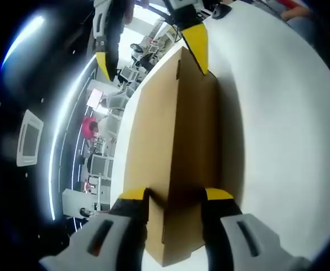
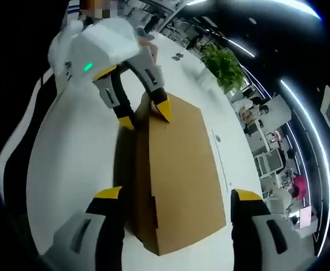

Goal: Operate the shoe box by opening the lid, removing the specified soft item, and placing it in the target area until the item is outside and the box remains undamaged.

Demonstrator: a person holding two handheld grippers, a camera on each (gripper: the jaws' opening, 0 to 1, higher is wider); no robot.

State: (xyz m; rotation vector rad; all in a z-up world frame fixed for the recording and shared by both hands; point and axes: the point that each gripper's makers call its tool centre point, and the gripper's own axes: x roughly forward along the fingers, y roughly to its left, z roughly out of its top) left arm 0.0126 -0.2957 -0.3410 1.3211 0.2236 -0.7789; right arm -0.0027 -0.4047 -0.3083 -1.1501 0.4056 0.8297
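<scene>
Left gripper (image 1: pixel 176 199) astride closed shoe box (image 1: pixel 173 147)

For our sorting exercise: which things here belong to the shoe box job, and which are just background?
Job: shoe box, lid closed; left gripper at one end; right gripper at the other.
Background: potted plant; white table; monitors.

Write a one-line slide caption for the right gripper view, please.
Two grippers hold a closed brown shoe box from opposite ends on a white table.
</scene>
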